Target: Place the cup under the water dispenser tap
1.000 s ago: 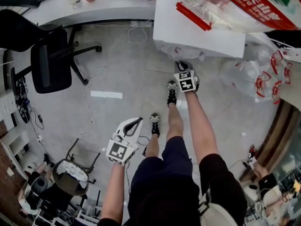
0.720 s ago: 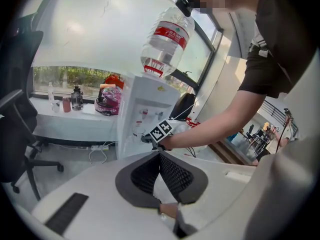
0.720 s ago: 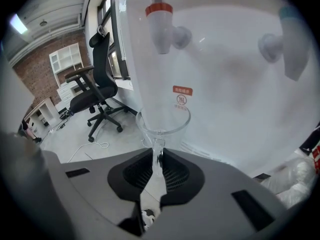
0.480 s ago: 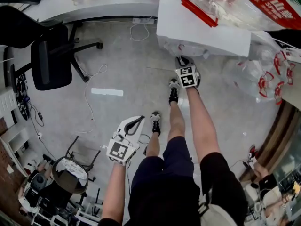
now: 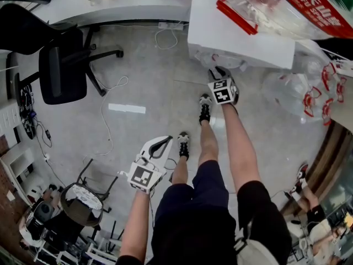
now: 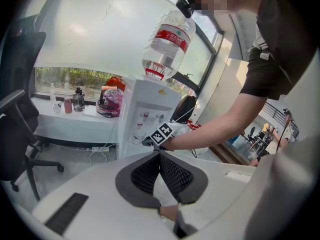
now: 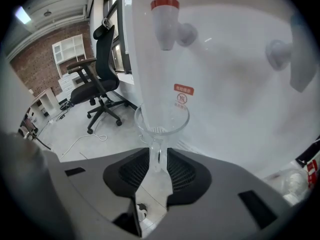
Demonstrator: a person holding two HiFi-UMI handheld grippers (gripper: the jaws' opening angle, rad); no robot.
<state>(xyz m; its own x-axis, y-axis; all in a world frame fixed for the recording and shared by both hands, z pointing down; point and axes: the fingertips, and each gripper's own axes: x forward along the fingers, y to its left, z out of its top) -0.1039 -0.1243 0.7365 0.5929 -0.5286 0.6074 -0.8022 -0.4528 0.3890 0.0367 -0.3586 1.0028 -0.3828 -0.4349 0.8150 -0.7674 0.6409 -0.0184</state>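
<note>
- right gripper (image 7: 159, 156) has just been opening its jaws. they're apart now, with the cup (image 7: 162, 120) standing loose between the black ribbed pads
- cup sits mid frame, straight below the red-capped tap (image 7: 165, 19), so i'd say placing is basically done
- cup is clear and thin with a round rim, and the dispenser (image 7: 225, 84) is smooth white
- left gripper (image 6: 160, 156) is closed and empty

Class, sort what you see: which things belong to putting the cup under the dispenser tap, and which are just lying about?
Part of the job:
- cup
- red tap
- water dispenser

Just lying about:
- office chair
- loose cable on the floor
- water jugs on the floor
- bottles on the white ledge
</note>
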